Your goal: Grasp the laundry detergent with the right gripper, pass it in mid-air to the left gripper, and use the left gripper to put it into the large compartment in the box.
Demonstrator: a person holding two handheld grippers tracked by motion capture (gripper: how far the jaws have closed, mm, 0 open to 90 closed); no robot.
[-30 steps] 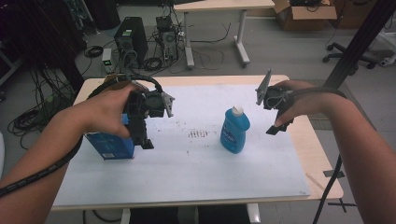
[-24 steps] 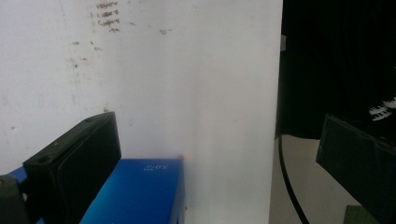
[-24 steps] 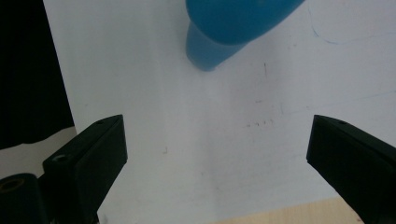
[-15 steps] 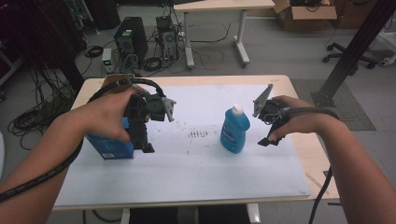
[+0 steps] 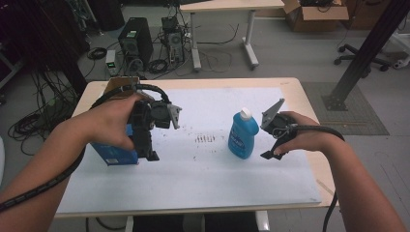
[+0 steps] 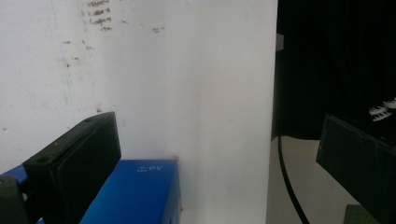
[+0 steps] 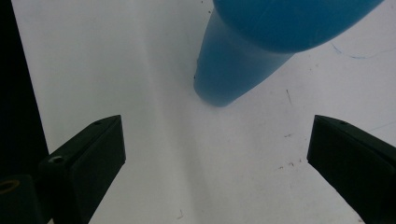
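A table (image 5: 203,193) is placed in the middle of the floor, and a sheet (image 5: 193,169) is spread over most of its top. A bottle (image 5: 242,134) is stood upright on the sheet, right of centre. A box (image 5: 115,153) is laid on the sheet at the left side. The left tool (image 5: 147,150) is held over the box, with one jaw set just beside the box's edge. The right tool (image 5: 274,140) is held just right of the bottle, apart from it, jaws spread wide. Behind the table, a computer tower (image 5: 129,43) is stood on the floor beside a second table (image 5: 232,6). A carton (image 5: 314,9) is set farther right behind.
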